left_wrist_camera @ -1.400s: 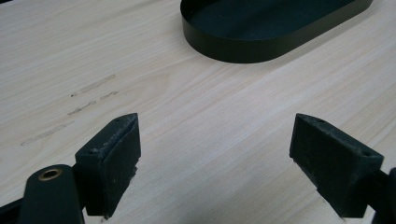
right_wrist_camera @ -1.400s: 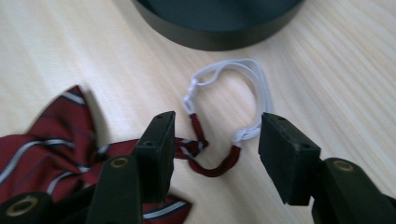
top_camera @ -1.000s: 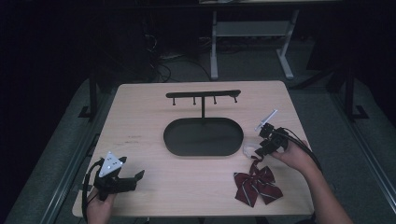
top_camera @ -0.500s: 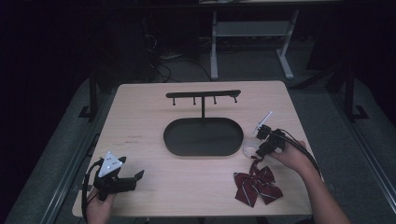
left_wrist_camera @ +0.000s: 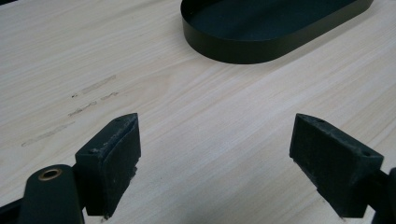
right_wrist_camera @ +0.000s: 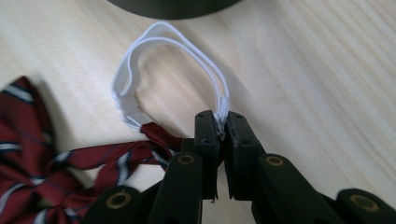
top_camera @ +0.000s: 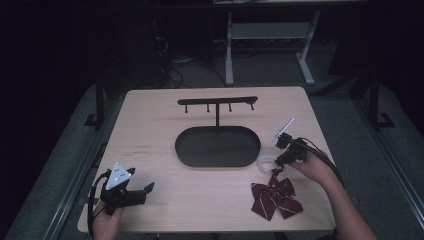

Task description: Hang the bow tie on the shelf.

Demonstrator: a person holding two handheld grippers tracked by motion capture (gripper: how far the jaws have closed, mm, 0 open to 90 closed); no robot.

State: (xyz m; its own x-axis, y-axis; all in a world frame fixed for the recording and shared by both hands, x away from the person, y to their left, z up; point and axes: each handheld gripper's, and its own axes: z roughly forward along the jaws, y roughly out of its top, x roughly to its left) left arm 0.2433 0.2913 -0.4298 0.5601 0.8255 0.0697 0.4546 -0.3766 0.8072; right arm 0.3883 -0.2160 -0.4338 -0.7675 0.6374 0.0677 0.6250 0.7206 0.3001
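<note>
1. right gripper (right_wrist_camera: 222, 128) is clamped on the white elastic strap (right_wrist_camera: 159, 60) of the bow tie; its jaws have just been closing, strap now pinched between the pads.
2. strap loops away from the tips toward the black oval tray (right_wrist_camera: 173, 7), w/ the far end of the loop just short of the tray wall.
3. dark red striped bow tie (right_wrist_camera: 42, 158) lies flat on the table (right_wrist_camera: 317, 70), to the left of the jaws and a bit behind the tips in the right gripper view; its knot end joins the strap just beside the left jaw.
4. high view: right gripper (top_camera: 281, 156) sits at the tray's right end, bow tie (top_camera: 275, 196) on the person's side of it, strap (top_camera: 266, 163) btw gripper and tray (top_camera: 217, 147).
5. hook stand (top_camera: 218, 102) rises from the tray's far side, well apart from the gripper.
6. left gripper (top_camera: 145, 192) rests near the front left table corner, jaws spread wide w/ nothing btw them, bare wood under the pads (left_wrist_camera: 116, 154); tray (left_wrist_camera: 275, 28) lies ahead, apart.
</note>
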